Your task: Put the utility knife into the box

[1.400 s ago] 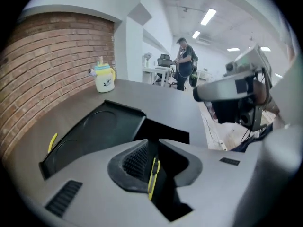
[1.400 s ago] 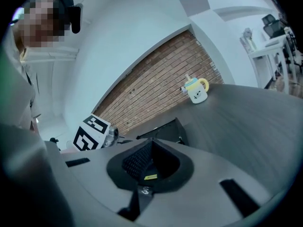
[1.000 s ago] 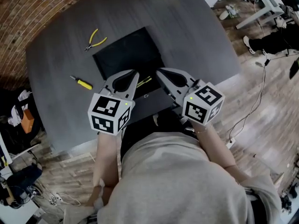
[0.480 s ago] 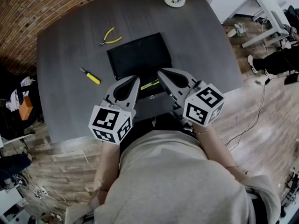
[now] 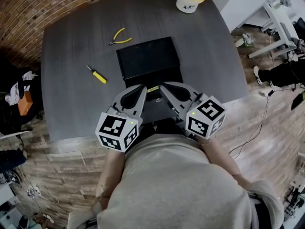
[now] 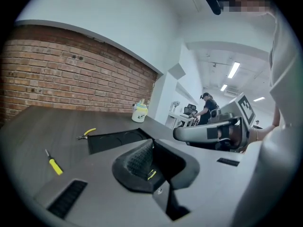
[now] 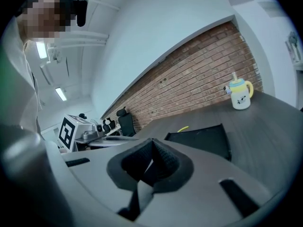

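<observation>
Left claw [image 5: 141, 88] and right claw [image 5: 163, 86]: both closed on nothing, side by side over the bench [image 5: 71, 56]. Between their tips, the utility knife [image 5: 153, 88], just beside the box [image 5: 148, 61].

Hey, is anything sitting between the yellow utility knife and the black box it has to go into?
Nothing visible does. The yellow utility knife lies right at the near edge of the shallow black box, between the shut left gripper and the shut right gripper.
</observation>
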Tool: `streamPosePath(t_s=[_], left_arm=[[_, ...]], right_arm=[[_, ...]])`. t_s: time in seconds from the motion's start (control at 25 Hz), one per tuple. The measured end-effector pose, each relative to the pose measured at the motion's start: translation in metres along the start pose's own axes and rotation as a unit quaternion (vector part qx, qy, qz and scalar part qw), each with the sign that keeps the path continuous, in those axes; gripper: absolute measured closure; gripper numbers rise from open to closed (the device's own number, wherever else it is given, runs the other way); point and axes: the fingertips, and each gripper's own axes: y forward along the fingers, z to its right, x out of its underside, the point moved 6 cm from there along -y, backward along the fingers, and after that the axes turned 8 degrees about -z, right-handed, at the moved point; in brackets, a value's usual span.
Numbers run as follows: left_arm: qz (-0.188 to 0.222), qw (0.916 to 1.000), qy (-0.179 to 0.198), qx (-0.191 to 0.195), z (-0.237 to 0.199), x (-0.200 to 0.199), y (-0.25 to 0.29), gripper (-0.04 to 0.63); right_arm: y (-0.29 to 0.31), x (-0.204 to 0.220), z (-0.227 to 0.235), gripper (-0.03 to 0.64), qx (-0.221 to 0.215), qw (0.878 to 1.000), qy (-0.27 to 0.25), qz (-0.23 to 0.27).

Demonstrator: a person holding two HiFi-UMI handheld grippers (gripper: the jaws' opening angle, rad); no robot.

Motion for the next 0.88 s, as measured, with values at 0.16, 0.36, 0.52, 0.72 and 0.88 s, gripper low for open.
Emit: streamPosePath(t_s=[0.16, 0.36, 0.52, 0.72, 0.88], left_arm=[[-0.009, 0.9999, -0.011, -0.007, 0.0, 0.009, -0.002, 0.568], [-0.018, 0.9996, -0.021, -0.007, 0.001, 0.017, -0.002, 0.568], [-0.022, 0.9995, -0.022, -0.003, 0.003, 0.018, 0.001, 0.568], [-0.03, 0.9993, -0.02, 0.001, 0.003, 0.02, 0.004, 0.568], [-0.032, 0.9993, -0.021, 0.002, 0.002, 0.02, 0.006, 0.568]], right_arm=[[0.002, 0.005, -0.002, 0.611, -0.002, 1.0, -0.003, -0.01], [0.003, 0.008, -0.003, 0.611, -0.001, 1.0, -0.005, -0.02], [0.002, 0.012, -0.001, 0.611, 0.0, 1.0, -0.004, -0.02], [0.0, 0.011, 0.0, 0.611, 0.006, 1.0, -0.001, -0.027], [0.0, 0.012, 0.003, 0.611, 0.007, 1.0, 0.0, -0.029]])
